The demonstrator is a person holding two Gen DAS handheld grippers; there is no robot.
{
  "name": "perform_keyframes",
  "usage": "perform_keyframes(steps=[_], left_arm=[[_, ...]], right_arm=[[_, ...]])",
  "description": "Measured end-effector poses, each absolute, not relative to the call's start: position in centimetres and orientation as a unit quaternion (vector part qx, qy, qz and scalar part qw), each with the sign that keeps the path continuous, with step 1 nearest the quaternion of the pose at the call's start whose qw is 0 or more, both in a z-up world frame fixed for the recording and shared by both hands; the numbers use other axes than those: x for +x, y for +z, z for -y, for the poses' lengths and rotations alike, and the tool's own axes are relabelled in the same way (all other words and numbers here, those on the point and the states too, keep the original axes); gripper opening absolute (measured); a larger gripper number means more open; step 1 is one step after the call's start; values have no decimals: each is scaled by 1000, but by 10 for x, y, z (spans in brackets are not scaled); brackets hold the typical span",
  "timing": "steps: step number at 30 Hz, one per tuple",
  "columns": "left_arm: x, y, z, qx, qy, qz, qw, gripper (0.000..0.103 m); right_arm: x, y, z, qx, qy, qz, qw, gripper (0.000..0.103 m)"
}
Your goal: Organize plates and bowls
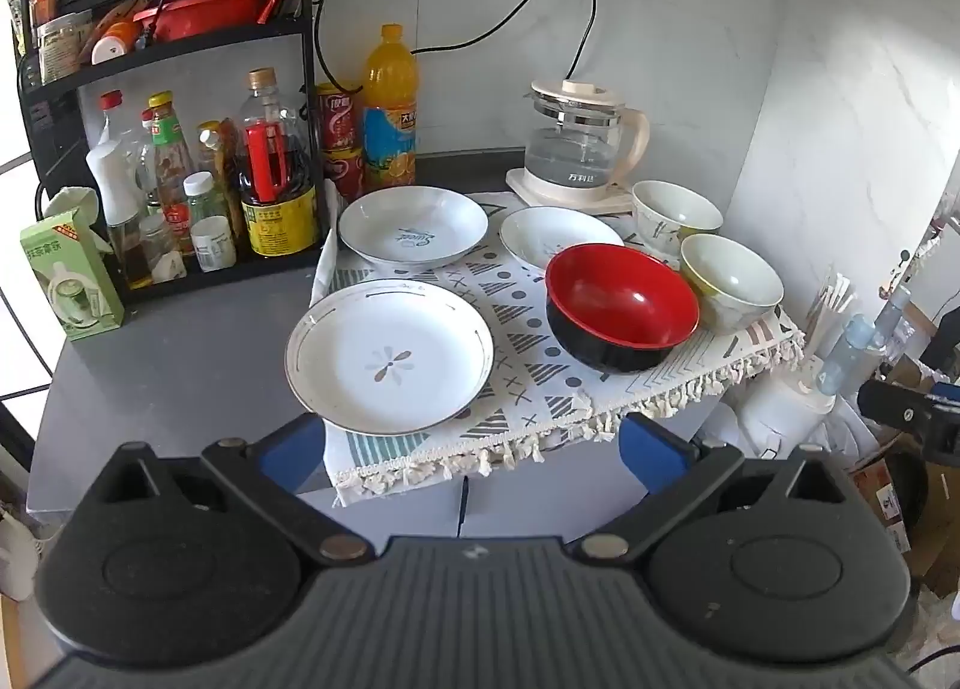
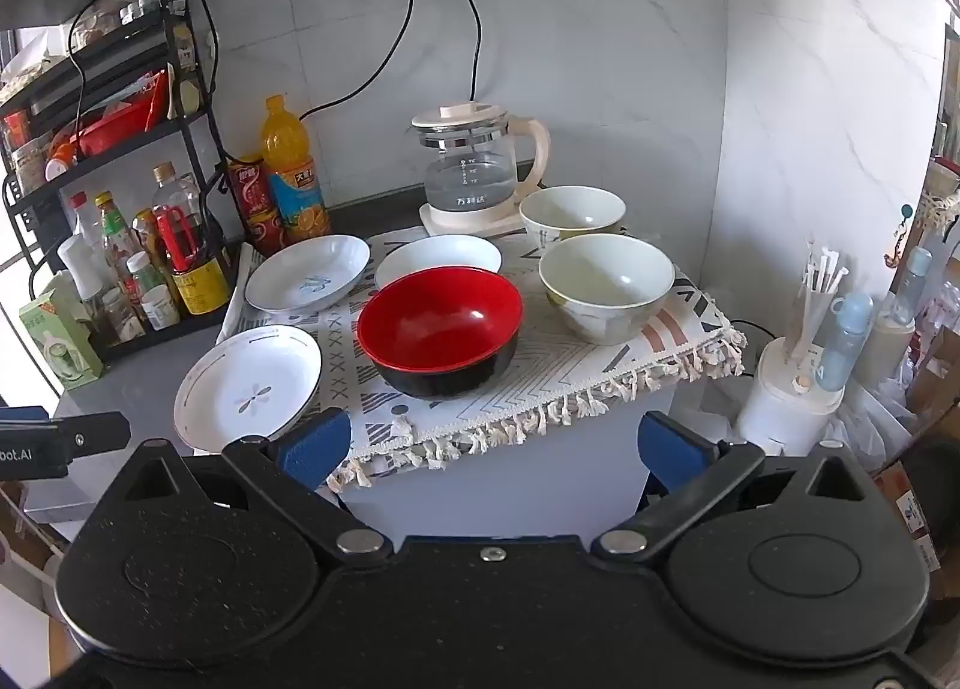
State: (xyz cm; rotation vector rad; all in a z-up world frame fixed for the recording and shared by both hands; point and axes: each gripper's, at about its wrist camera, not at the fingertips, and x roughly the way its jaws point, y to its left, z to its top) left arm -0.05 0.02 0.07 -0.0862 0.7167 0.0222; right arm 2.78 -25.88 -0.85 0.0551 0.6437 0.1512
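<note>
On a patterned cloth (image 1: 528,365) (image 2: 558,365) lie a flower plate (image 1: 390,356) (image 2: 249,380), a plate with blue script (image 1: 413,230) (image 2: 307,273), a small white plate (image 1: 555,236) (image 2: 438,254), a red-and-black bowl (image 1: 621,305) (image 2: 441,326), a pale green bowl (image 1: 729,281) (image 2: 606,284) and a white bowl (image 1: 675,212) (image 2: 570,209). My left gripper (image 1: 474,449) is open and empty just before the flower plate. My right gripper (image 2: 492,449) is open and empty before the red bowl.
A glass kettle (image 1: 579,140) (image 2: 474,167) stands at the back on its base. A black rack with bottles (image 1: 180,173) (image 2: 120,245), an orange juice bottle (image 1: 390,107) and red cans stand at the left. A green box (image 1: 69,275) sits at the counter's left. White containers (image 2: 786,389) stand off the right edge.
</note>
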Motion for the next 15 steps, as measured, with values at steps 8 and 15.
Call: perform_keyframes(steps=[8, 15], left_arm=[[-1, 6, -2, -55, 21, -361, 931, 103], [5, 9, -1, -60, 15, -364, 930, 103]], right_arm=[[23, -13, 259, 32, 71, -315, 946, 103], [26, -10, 259, 24, 74, -321, 944, 103]])
